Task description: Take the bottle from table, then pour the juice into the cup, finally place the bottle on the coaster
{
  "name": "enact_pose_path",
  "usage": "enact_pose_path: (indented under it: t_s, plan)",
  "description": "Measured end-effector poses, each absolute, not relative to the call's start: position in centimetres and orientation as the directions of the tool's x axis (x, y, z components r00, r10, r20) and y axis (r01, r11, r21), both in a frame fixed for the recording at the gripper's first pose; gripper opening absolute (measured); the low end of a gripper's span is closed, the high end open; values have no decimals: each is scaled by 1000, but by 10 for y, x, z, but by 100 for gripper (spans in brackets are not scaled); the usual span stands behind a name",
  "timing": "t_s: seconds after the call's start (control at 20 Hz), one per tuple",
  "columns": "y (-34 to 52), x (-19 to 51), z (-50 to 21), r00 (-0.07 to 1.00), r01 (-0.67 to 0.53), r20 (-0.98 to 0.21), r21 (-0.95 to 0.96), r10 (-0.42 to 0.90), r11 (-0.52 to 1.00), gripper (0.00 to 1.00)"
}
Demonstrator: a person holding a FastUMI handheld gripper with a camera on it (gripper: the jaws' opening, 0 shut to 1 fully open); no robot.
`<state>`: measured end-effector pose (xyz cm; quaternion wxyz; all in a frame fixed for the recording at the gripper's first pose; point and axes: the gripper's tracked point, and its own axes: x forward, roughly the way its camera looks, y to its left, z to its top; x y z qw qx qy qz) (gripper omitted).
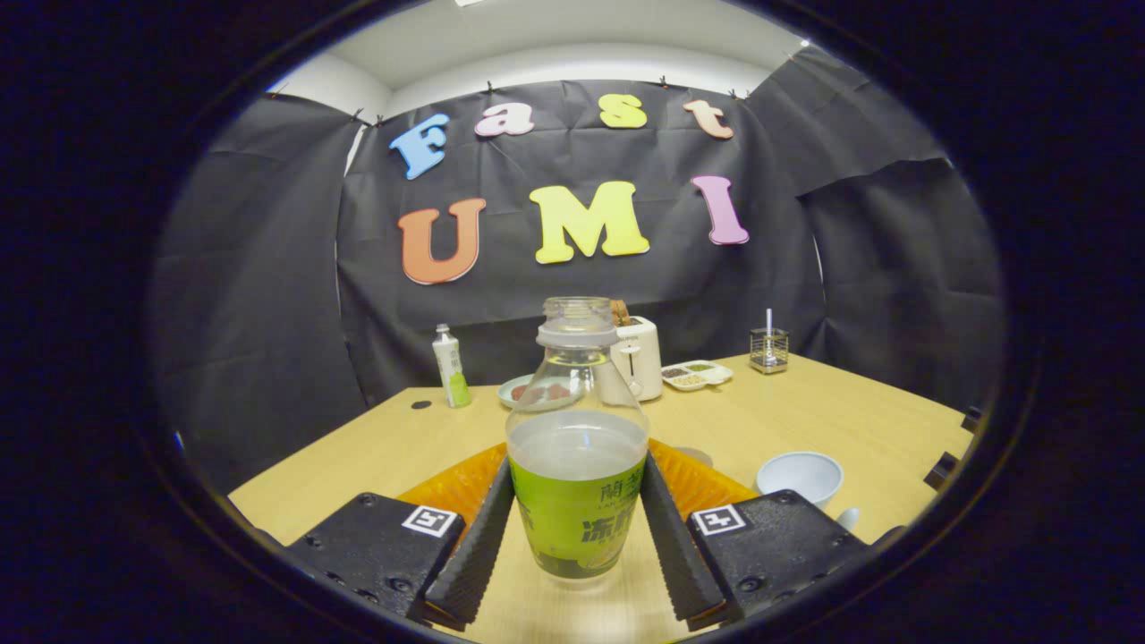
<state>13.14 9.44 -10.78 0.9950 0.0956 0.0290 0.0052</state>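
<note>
Tool (577,537) fingers flank the bottle (577,447) at lower centre, both pads against its label, so no gap left there. Cup (801,476) sits just right of the right finger, blocking a sideways swing that way. Orange coaster (456,487) lies flat behind the fingers, low, no barrier. Bench (841,411) wood is bare in the mid-right of the frame and at mid-left. Back row crowds the centre: small bottle (452,365), plate (523,391), toaster (637,358), divided tray (698,374), wire holder (768,349). Black cloth wall closes off behind them.
</note>
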Motion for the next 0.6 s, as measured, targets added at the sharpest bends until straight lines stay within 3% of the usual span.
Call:
enact_pose_path:
  t_s: [0.3, 0.6]
  plan:
    - [104, 127, -78, 994, -83, -38, 387, 106, 918, 81]
    - [102, 126, -70, 986, -133, 10, 664, 169, 736, 80]
